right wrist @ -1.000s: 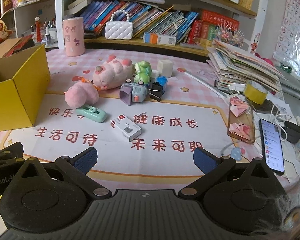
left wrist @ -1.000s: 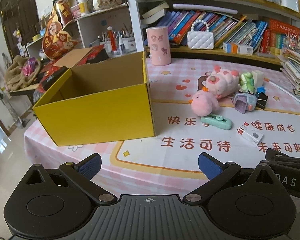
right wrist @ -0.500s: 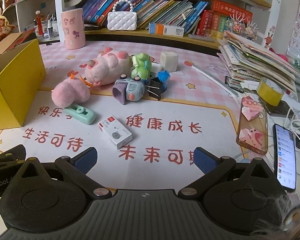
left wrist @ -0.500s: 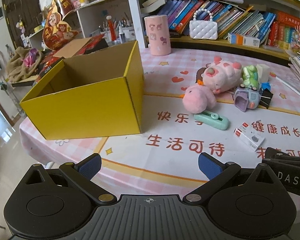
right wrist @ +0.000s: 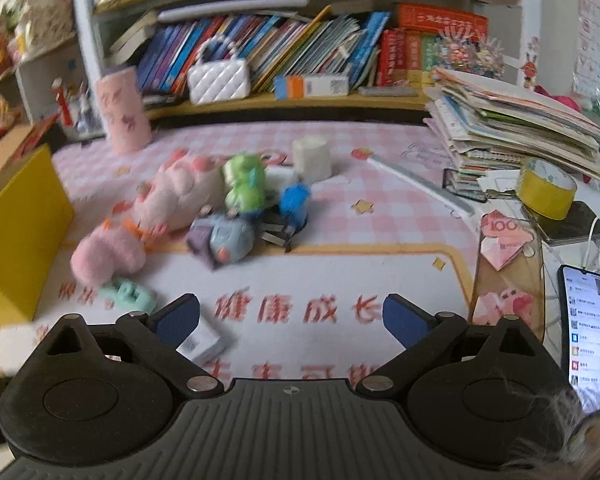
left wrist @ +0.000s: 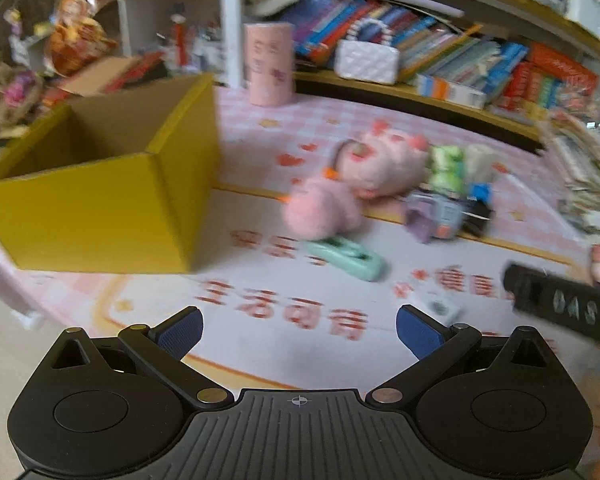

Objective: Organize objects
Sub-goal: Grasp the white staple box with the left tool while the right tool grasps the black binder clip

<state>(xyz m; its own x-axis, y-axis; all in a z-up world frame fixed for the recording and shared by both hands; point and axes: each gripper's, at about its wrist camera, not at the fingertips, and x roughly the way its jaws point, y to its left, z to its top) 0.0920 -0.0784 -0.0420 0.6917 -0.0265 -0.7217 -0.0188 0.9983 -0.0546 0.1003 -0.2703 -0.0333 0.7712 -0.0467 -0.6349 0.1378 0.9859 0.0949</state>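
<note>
- Grippers are both hanging low over the pink table mat [right wrist: 380, 216], left gripper [left wrist: 298, 330] and right gripper [right wrist: 290, 320] spread wide, gripping nothing
- Pink plush toys [left wrist: 324, 210] are lying just right of the open yellow cardboard box [left wrist: 100, 208], mint-green stapler [left wrist: 348, 258] touching the nearer one

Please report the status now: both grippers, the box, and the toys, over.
Left gripper open, empty. Right gripper open, empty, above the small white box. Yellow box open; toys on the mat beside it. Nothing blocking.
</note>
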